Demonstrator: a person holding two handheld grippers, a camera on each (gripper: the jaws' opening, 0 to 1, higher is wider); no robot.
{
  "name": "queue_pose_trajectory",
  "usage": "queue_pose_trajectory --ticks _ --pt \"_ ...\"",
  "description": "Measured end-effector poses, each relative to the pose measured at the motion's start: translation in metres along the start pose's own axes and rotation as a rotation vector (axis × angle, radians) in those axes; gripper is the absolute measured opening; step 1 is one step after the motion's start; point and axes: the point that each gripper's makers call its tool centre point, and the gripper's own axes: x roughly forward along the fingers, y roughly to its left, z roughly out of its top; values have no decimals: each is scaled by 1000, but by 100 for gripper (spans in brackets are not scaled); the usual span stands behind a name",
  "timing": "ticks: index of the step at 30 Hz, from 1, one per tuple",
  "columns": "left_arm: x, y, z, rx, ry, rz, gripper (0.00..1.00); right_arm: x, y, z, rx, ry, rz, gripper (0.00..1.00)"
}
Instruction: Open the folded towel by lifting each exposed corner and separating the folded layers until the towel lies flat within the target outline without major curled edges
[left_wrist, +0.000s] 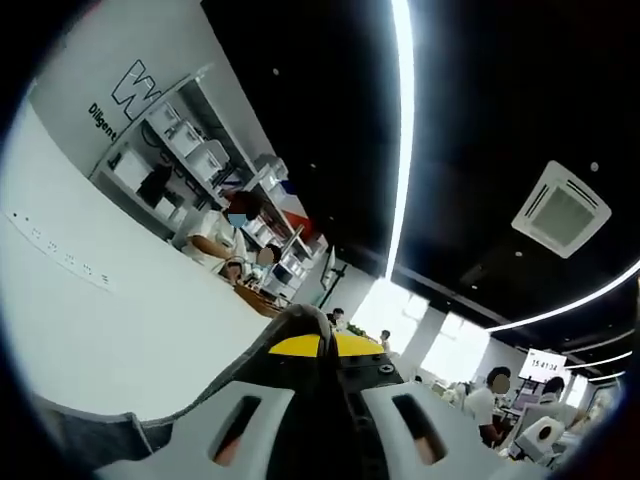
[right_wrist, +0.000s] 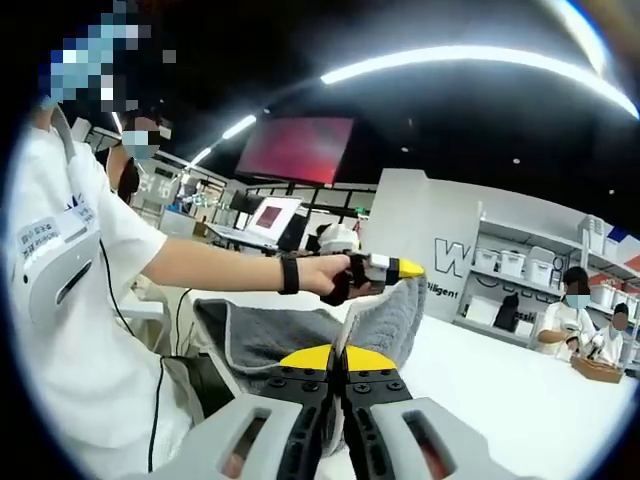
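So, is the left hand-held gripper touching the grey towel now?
Touching. In the right gripper view, the left hand-held gripper pinches the raised edge of the grey towel.

Bright strip lighting against a dark ceiling, heavy fisheye bend

Ceiling light strips (left_wrist: 403, 130) glare white and curve with the lens; the window area (left_wrist: 400, 310) at lower centre blows out; edges smear and darken.

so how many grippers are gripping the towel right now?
2. The right gripper is shut on a towel edge at the bottom of its own view; the left gripper, held in a hand, pinches the raised corner mid-frame. Contact there is partly hidden.
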Motion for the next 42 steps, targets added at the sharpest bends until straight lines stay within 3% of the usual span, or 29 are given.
queue_pose_trajectory --ticks 6,8,15,23,42 --pt "5 17 0 -11 9 14 0 -2 -7 -8 8 18 -20 0" --pt "0 16 -10 -7 24 11 0 -3 -12 -12 7 33 -36 0" --pt "-5 14 -18 -24 23 31 0 -5 -15 -18 20 40 -42 0" --pt "-9 13 -31 -2 67 51 0 -9 -18 -25 24 58 -49 0" --pt "-15 9 -46 3 102 65 0 -20 -49 -45 104 87 -150 0"
